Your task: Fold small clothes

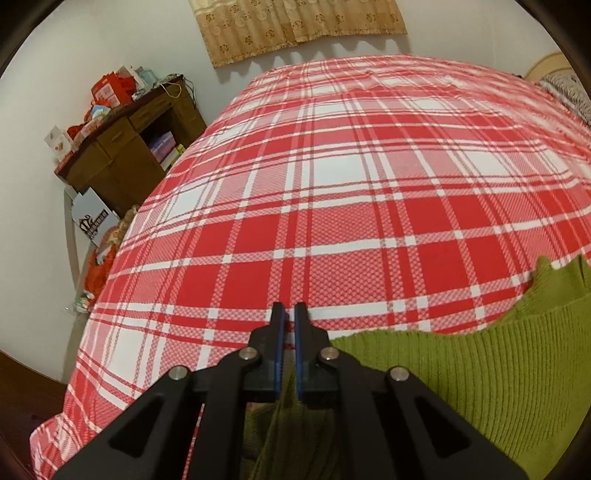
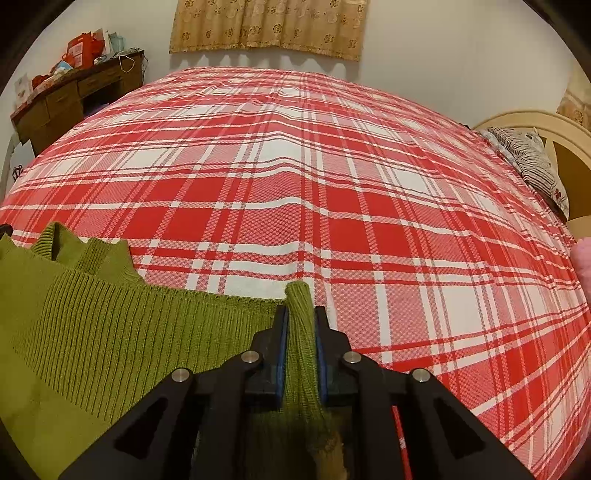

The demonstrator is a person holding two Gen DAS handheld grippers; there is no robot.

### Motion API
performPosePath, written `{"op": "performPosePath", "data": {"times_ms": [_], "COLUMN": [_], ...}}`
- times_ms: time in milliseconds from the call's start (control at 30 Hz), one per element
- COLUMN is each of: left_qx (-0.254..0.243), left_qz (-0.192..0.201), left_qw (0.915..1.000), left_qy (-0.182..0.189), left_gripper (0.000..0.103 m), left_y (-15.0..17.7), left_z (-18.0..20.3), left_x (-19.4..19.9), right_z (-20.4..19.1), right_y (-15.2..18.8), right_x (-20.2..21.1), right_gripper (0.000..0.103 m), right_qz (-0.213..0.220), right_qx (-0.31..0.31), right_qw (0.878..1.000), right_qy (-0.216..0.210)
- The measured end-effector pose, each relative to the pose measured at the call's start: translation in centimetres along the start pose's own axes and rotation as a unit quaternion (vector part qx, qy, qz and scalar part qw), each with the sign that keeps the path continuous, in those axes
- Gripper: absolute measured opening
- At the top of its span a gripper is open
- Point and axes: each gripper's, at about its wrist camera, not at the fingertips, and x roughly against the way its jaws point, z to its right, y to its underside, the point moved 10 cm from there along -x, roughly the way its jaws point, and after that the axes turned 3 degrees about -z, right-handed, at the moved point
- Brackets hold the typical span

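Note:
A green ribbed knit garment (image 1: 498, 373) is stretched between my two grippers above the red and white plaid bed cover (image 1: 332, 203). My left gripper (image 1: 290, 314) is shut on its left edge, the cloth hanging down between the fingers low in the frame. In the right wrist view my right gripper (image 2: 301, 314) is shut on a bunched fold of the same green garment (image 2: 110, 332), which sticks out past the fingertips and spreads away to the left. The plaid cover (image 2: 314, 166) fills the view ahead.
A brown wooden desk (image 1: 129, 155) with red boxes stands at the bed's far left corner, a white box on the floor beside it. A beige curtain (image 2: 266, 26) hangs on the far wall. A striped pillow (image 2: 528, 158) and cream headboard (image 2: 535, 122) lie at the right.

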Motion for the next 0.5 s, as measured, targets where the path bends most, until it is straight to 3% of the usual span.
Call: {"op": "performPosePath", "data": {"times_ms": [100,133,167,233,333,467,500], "left_qx": [-0.002,-0.001,0.007,0.02,0.014,0.013,0.015], "left_qz": [-0.008,-0.013,-0.011,0.016,0.045,0.045,0.042], "left_qw": [1.0,0.9999,0.9999,0.9995,0.9977,0.9944,0.9938], "left_qy": [0.004,0.004,0.006,0.02,0.05,0.095,0.102], "left_gripper": [0.014,0.029,0.051,0.071,0.071,0.071,0.071], "left_y": [0.1,0.3,0.6,1.2,3.2,7.6,8.6], "left_z": [-0.5,-1.0,-1.7,-3.0,-3.8,-2.7,-2.3], "left_x": [0.6,1.1,2.0,4.4,8.1,11.2,11.4], "right_z": [0.7,1.8,2.8,5.5,6.7,4.5,3.7], "right_y": [0.0,0.0,0.1,0.9,3.6,8.8,10.0], "right_x": [0.6,1.7,2.8,6.2,10.6,14.8,15.6], "right_gripper": [0.026,0.028,0.031,0.032,0.033,0.033,0.039], "right_qz": [0.004,0.015,0.03,0.068,0.081,0.07,0.069], "right_qx": [-0.021,-0.05,-0.076,-0.135,-0.143,-0.14,-0.139], "right_qw": [1.0,0.998,0.996,0.988,0.986,0.982,0.981], "right_qy": [-0.019,-0.031,-0.034,-0.027,-0.036,-0.104,-0.113]}}
